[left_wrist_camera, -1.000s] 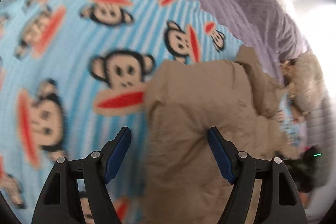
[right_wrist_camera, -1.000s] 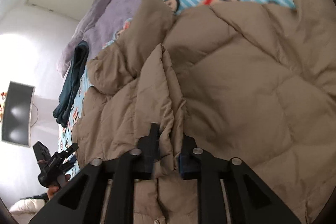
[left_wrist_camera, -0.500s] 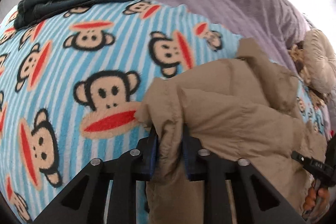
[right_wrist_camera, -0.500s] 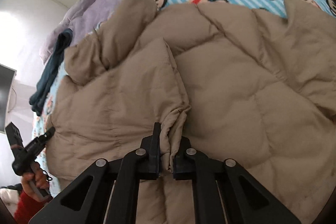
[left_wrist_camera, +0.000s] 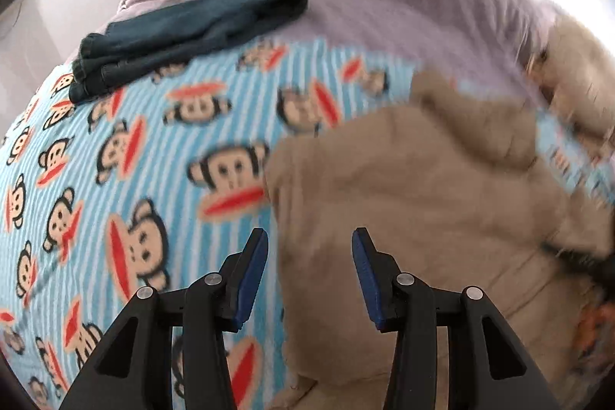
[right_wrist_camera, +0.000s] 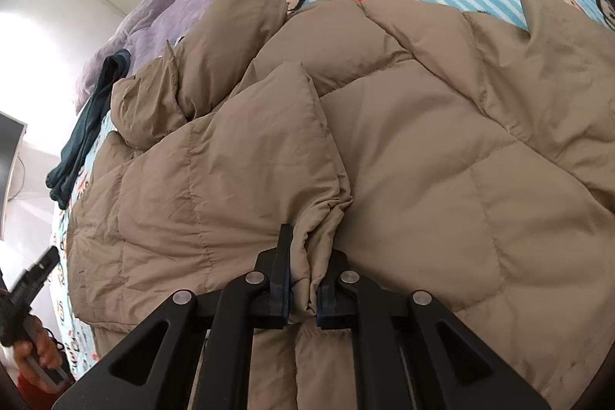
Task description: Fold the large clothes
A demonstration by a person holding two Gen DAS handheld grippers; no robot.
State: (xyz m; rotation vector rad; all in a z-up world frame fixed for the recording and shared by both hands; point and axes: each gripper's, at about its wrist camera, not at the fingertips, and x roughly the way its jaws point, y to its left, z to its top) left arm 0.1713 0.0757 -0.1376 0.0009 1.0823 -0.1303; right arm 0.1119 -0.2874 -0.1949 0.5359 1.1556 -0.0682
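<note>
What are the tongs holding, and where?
The right tongs pinch a fold of the tan coat at its edge. The left tongs are opening and hold nothing.

At the bottom of its own view the left gripper (left_wrist_camera: pixel 309 269) points steeply down with jaws opening and nothing pressed between them, while the right gripper (right_wrist_camera: pixel 303 289) at bottom centre stays out of motion, pinched tight on fabric.
</note>
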